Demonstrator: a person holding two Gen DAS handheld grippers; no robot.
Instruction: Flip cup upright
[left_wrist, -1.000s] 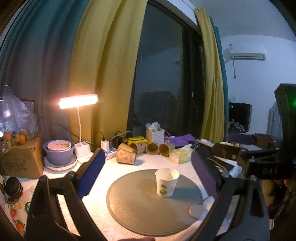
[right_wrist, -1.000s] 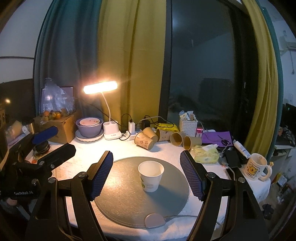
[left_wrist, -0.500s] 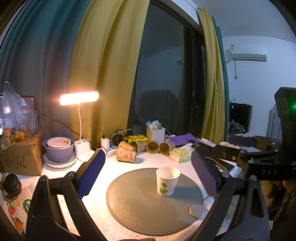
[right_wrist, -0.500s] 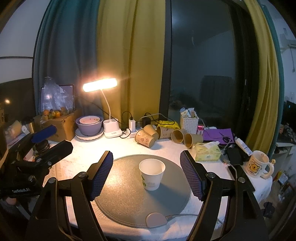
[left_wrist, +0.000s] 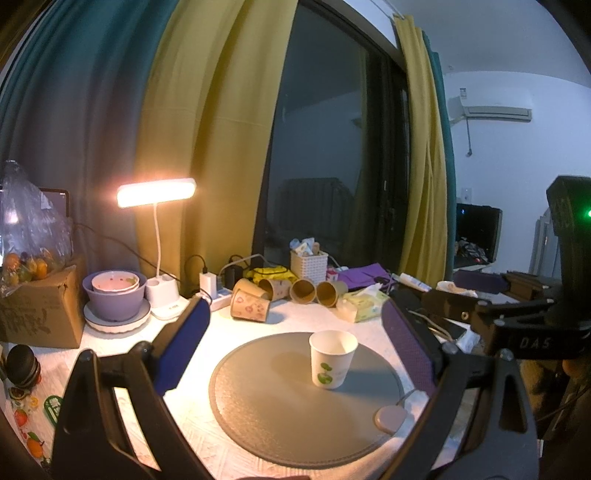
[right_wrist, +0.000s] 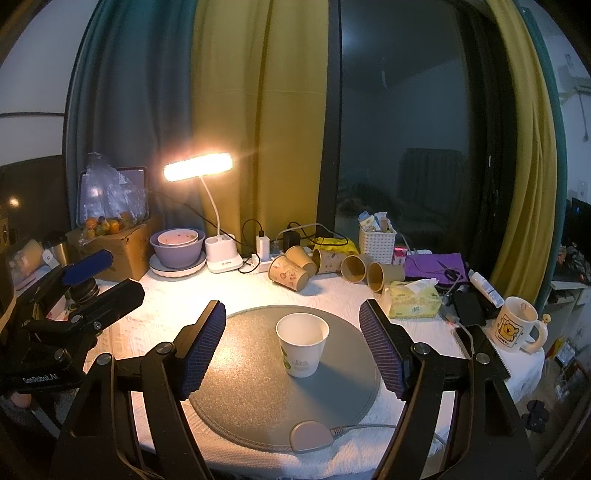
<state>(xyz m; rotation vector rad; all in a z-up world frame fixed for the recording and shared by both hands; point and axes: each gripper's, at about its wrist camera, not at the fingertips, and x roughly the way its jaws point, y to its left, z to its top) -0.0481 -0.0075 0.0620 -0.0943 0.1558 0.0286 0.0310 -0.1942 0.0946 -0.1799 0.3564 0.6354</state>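
Observation:
A white paper cup (left_wrist: 332, 358) with a green print stands upright, mouth up, on the round grey mat (left_wrist: 258, 398). It also shows in the right wrist view (right_wrist: 302, 344), near the middle of the mat (right_wrist: 240, 387). My left gripper (left_wrist: 295, 339) is open and empty, held back from the cup. My right gripper (right_wrist: 291, 343) is open and empty, its blue pads (right_wrist: 201, 347) wide on either side of the cup from this view, nearer the camera than the cup. The right gripper shows at the right of the left wrist view (left_wrist: 524, 325).
Several brown paper cups (right_wrist: 291, 273) lie on their sides at the back. A lit desk lamp (right_wrist: 199, 168), purple bowl (right_wrist: 177, 251), cardboard box (right_wrist: 118, 247), tissue pack (right_wrist: 413, 299), white basket (right_wrist: 376, 243) and a mug (right_wrist: 515, 325) ring the mat. A cable puck (right_wrist: 310, 435) sits at the mat's front edge.
Both grippers have drifted slightly back and up from the table; the cup stays upright in the same place on the mat. Both stay open.

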